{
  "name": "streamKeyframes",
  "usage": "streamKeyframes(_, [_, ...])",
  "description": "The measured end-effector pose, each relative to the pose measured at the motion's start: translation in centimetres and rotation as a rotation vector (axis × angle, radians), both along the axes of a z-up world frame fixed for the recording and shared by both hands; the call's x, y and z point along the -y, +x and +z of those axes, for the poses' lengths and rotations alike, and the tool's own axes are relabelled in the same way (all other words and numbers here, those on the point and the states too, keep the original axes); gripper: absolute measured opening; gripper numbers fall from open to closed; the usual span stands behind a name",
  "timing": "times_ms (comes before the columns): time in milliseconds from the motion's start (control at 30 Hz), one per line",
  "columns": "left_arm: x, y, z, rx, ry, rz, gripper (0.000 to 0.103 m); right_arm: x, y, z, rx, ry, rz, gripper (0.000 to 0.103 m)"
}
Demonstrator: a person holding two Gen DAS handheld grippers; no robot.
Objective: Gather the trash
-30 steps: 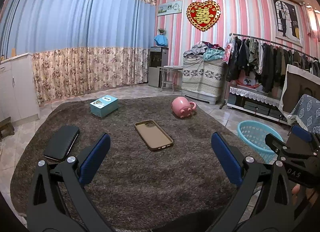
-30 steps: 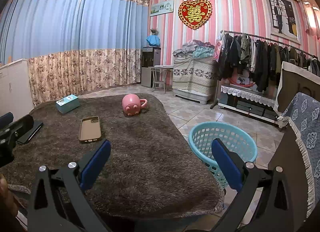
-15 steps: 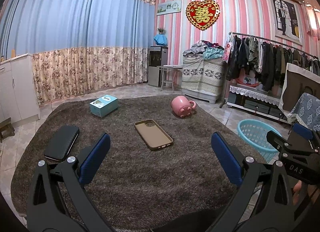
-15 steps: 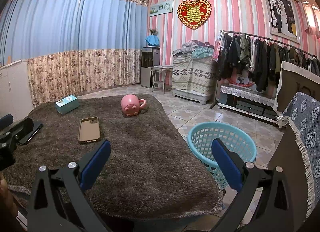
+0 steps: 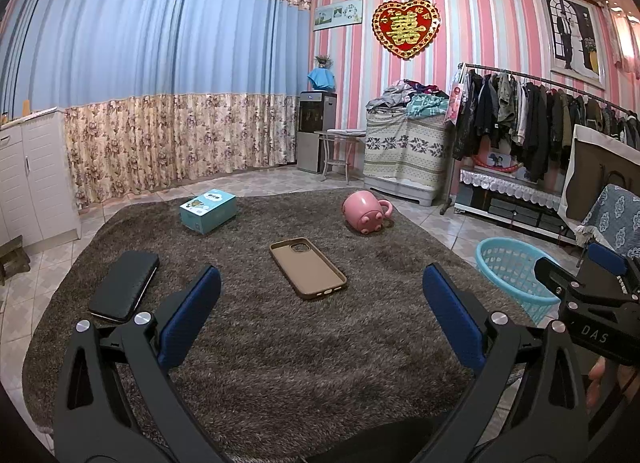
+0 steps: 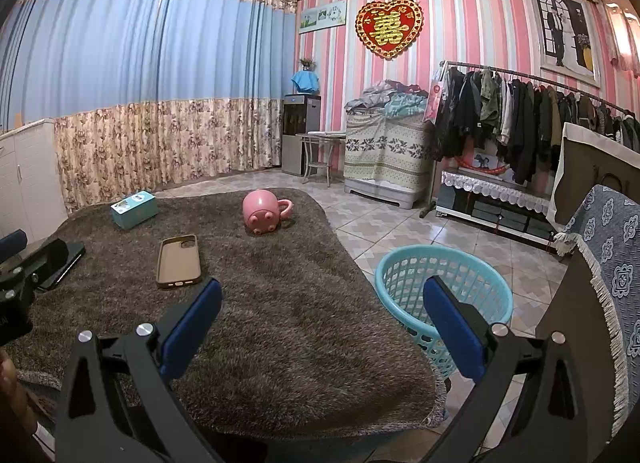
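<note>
Black case (image 6: pixel 60 263) partly behind claw

Each gripper is a black angular frame. The left gripper (image 5: pixel 322 311) carries two blue rubber-faced fingers (image 5: pixel 188 315) and round silver screws (image 5: pixel 143 318); the right gripper (image 6: pixel 322 313) matches it — white lettering "DAS" (image 5: pixel 594 333) marks its black body.

One mug (image 5: pixel 366 215), one basket (image 5: pixel 508 263), two cases (image 5: pixel 308 268)

"DAS" on the right claw (image 5: pixel 600 327); "囍" on the heart plaque (image 5: pixel 405 28)
</note>
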State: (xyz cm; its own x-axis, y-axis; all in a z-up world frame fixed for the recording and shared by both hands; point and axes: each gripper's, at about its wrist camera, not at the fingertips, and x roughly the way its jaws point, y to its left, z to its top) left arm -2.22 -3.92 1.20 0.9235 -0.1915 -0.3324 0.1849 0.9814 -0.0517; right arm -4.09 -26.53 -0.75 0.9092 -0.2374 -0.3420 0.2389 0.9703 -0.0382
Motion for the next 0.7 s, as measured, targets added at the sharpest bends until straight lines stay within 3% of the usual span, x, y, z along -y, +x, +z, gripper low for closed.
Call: streamKeyframes(700, [-0.07,0.01,0.11,0.001,0.002,-0.002,0.098,0.05,0.05,0.10,-0.001,-0.001,0.000,0.098])
